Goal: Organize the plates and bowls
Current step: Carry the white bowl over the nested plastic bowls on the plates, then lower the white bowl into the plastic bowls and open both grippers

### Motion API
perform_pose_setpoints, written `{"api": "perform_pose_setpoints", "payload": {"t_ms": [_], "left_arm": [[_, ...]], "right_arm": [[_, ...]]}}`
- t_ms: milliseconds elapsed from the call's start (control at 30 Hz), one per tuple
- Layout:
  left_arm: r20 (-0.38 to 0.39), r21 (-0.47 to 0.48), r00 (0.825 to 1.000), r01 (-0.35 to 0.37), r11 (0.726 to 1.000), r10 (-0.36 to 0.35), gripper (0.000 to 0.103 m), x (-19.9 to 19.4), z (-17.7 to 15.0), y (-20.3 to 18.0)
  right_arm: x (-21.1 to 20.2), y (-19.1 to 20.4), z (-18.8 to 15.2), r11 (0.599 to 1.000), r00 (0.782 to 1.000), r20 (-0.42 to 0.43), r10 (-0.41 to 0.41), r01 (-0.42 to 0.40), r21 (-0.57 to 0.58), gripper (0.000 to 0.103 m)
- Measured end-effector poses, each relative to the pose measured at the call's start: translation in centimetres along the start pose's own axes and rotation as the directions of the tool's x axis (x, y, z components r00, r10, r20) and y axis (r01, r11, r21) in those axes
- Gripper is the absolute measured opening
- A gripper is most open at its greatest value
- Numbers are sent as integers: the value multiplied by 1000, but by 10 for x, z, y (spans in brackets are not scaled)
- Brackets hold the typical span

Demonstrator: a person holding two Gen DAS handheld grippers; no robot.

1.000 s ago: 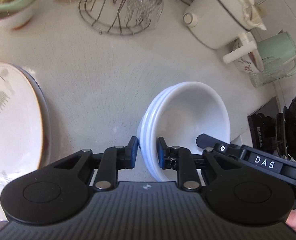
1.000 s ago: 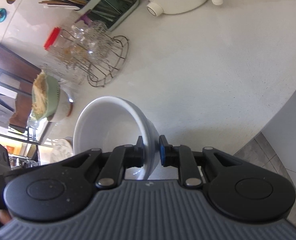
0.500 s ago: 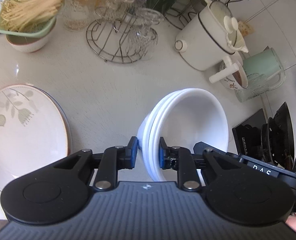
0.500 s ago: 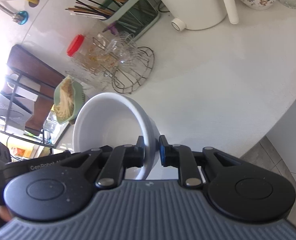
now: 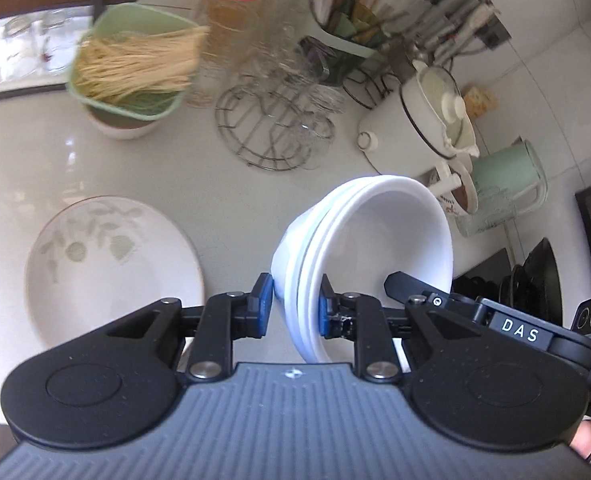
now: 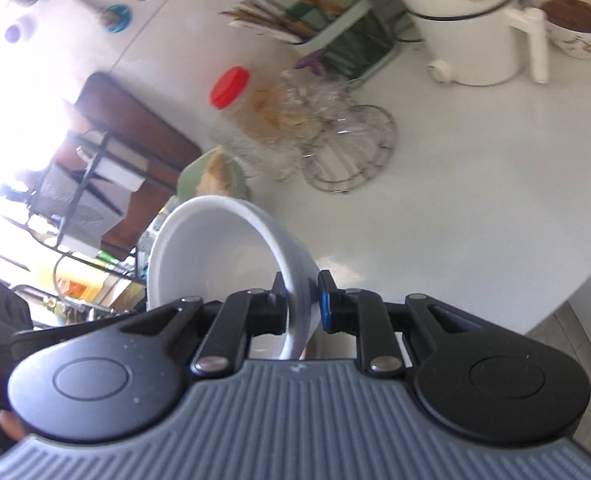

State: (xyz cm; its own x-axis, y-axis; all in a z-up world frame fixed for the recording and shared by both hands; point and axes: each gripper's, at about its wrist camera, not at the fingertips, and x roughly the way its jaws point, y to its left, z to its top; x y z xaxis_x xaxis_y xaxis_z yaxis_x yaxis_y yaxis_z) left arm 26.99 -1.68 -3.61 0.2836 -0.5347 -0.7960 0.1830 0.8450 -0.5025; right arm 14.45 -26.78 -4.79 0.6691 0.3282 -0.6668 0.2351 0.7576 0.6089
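A stack of nested white bowls (image 5: 379, 240) is held up above the white counter by both grippers. My left gripper (image 5: 291, 306) is shut on the near rim of the stack. My right gripper (image 6: 300, 300) is shut on the opposite rim of the bowl stack (image 6: 215, 256); its black body (image 5: 507, 326) shows at the right of the left wrist view. A white plate with a grey leaf pattern (image 5: 111, 264) lies on the counter, left of the bowls.
At the back stand a green basket of dry noodles (image 5: 131, 68), a red-lidded jar (image 5: 231, 24), a wire rack with glasses (image 5: 279, 120), a white pot (image 5: 431, 108), a green kettle (image 5: 511, 184) and a utensil holder (image 6: 335, 36). The counter edge (image 6: 575, 276) curves at right.
Both grippers have risen together with the bowl stack, away from the counter. The plate and the items at the back now show more fully.
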Motion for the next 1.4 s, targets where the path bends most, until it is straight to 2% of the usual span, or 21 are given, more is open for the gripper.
{"api": "perform_pose_setpoints", "payload": {"t_ms": [267,533,700,833,933,1033,1400], "left_arm": [[36,-99,999,-5,995,9,25,-25,-5,58],[47,-230,998,-35,973,47,25,-24,-12,128],[34,-255,996,-67,965,78,25,-15,-17,161],[31,-254,995,-83,964,94,25,-2,-16,176],[35,-246,994,-90,965,102,25,13,-15,187],[25,-266,994,-94,959,104,25,28,-14,198],[-12,-229,995,-104,968,104,25,53,-9,201]], "right_arm": [[34,43,-9,994,998,-65,22,-29,-106,19],[92,74,-28,984,984,-176,11,-42,-174,19],[125,85,-39,979,972,-236,-7,-42,-200,19],[151,83,-48,979,958,-283,-39,-20,-202,19],[169,80,-51,974,962,-270,-43,-19,-224,19],[189,74,-53,976,955,-288,-65,1,-219,19],[208,64,-54,974,956,-271,-110,49,-222,19]]}}
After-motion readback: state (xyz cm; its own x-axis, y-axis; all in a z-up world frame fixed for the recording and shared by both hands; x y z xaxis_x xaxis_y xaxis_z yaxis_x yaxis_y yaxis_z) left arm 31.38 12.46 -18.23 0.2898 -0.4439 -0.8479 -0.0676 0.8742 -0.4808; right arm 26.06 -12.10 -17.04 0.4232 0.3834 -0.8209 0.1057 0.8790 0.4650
